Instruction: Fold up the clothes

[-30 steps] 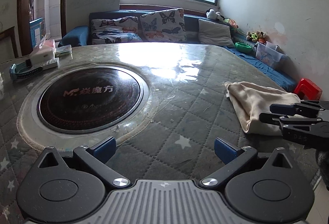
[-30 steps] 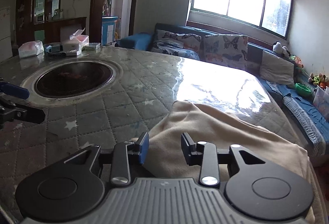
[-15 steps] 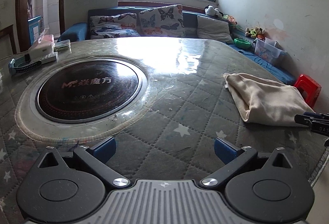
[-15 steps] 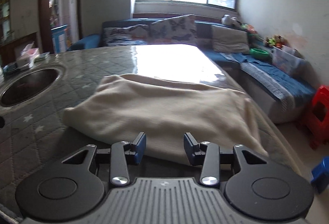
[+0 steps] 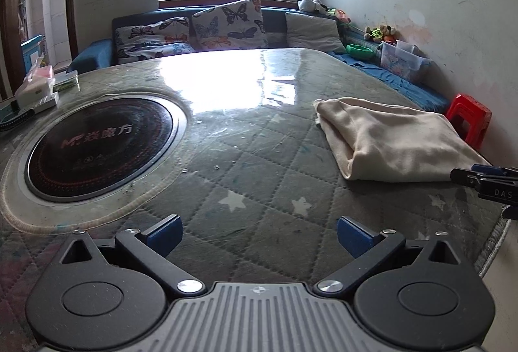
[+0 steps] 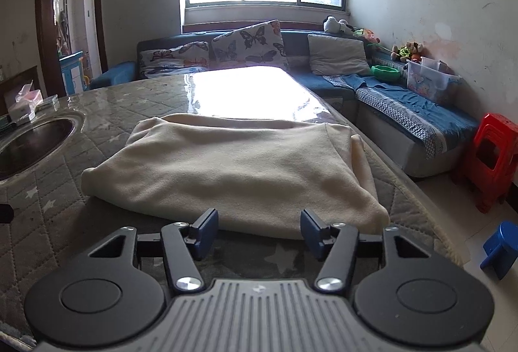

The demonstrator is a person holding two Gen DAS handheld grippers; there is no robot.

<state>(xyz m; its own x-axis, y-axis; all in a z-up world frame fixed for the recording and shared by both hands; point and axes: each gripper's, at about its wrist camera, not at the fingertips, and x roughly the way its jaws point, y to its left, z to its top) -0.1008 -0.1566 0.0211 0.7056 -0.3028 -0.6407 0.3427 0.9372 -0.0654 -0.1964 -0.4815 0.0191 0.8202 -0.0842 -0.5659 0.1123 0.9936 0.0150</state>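
A folded cream garment lies on the quilted table at the right side; in the right wrist view it fills the middle. My left gripper is open and empty, low over the table's near edge, well left of the garment. My right gripper is open and empty, just short of the garment's near edge. It also shows in the left wrist view at the right margin, beside the garment's near corner.
A round black cooktop is set into the table at the left. Tissue boxes stand at the far left. A sofa with cushions lies behind. A red stool and a blue stool stand right of the table.
My right gripper has pulled back off the garment toward the table's near right edge, turned to face it squarely, and opened wider. The left gripper has shifted slightly; the garment lies still.
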